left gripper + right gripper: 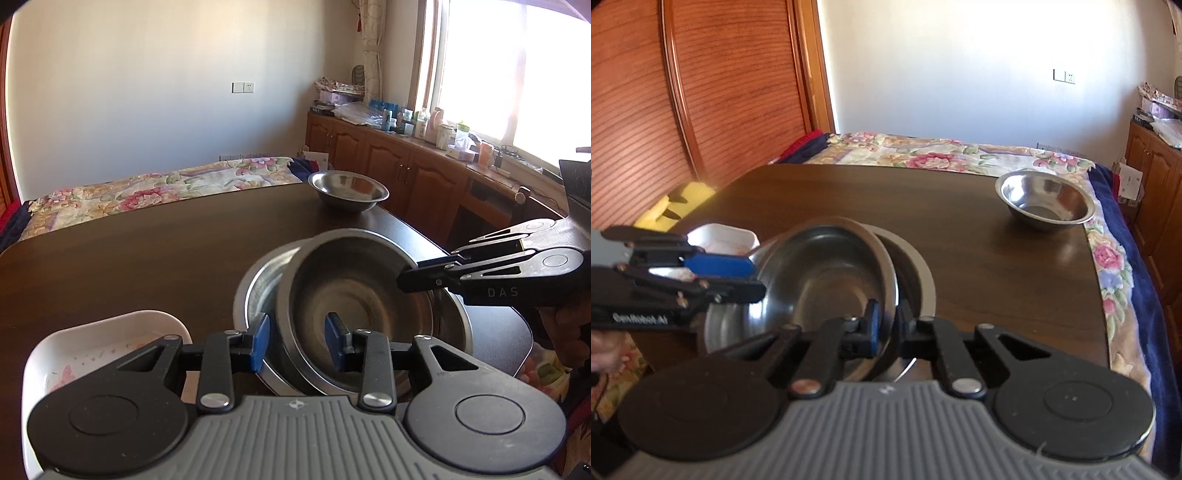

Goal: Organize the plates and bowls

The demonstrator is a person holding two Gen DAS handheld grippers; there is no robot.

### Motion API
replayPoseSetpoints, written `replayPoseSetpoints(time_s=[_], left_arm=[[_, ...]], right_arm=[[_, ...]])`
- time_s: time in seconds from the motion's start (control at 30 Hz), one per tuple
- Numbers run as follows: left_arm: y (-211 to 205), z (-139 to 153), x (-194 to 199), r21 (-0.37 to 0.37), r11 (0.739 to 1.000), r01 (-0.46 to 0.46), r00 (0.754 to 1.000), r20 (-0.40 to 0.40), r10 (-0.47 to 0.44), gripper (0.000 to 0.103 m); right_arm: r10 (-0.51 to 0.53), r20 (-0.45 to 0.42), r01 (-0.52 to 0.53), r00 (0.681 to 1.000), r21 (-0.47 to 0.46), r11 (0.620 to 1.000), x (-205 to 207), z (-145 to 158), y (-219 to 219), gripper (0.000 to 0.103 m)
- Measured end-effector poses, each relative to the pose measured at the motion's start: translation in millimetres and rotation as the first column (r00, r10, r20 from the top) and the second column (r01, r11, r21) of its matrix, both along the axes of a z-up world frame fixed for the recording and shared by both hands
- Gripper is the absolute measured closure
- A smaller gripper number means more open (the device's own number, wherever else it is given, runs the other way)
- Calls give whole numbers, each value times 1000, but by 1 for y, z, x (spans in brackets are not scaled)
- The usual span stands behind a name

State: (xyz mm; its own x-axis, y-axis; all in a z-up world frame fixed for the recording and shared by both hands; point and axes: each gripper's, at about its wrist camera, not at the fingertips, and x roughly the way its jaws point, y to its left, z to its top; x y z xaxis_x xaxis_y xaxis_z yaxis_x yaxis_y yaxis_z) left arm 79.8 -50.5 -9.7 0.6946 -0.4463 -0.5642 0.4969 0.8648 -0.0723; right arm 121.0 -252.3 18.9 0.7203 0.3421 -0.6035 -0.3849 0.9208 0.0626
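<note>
Bowl [354, 295] tilted inside plate [258, 284] on table [147, 251], likely for nesting. Left gripper [299, 343] spread astride near rim, steadying. Right gripper [886, 325] pinching opposite rim. Second bowl [347, 190] well apart at far edge; white dish [92, 350] beside stack.

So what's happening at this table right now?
A person with two sets of tongs is nesting steel bowls. The right tongs are shut on the rim of the tilted steel bowl, which leans inside the larger steel bowl on the dark table. The left tongs straddle the tilted bowl's near rim, open. A small steel bowl sits alone at the far edge, and a white dish lies near the left tongs.
</note>
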Motion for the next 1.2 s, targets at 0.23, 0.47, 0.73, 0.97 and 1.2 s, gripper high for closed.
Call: replayPoseSetpoints(time_s=[0.23,0.47,0.73,0.97,1.2], left_arm=[[1,3,0,-6,1000,-8,1000,11,8,67],[3,2,-2,-10,1000,-13,1000,16,13,67],[3,3,-1,-12,1000,-14,1000,16,14,67],[-1,10,2,-15,1000,-17,999,27,17,67],[-13,22,14,3,1000,0,998,58,0,67]], right_arm=[[-3,4,3,1000,-28,1000,4,0,4,93],[9,23,-6,1000,-111,994,7,-1,19,91],[11,55,-5,998,-93,996,3,3,16,89],[0,93,5,996,-55,998,-1,11,9,89],[-39,160,42,986,-13,999,-4,20,-5,77]])
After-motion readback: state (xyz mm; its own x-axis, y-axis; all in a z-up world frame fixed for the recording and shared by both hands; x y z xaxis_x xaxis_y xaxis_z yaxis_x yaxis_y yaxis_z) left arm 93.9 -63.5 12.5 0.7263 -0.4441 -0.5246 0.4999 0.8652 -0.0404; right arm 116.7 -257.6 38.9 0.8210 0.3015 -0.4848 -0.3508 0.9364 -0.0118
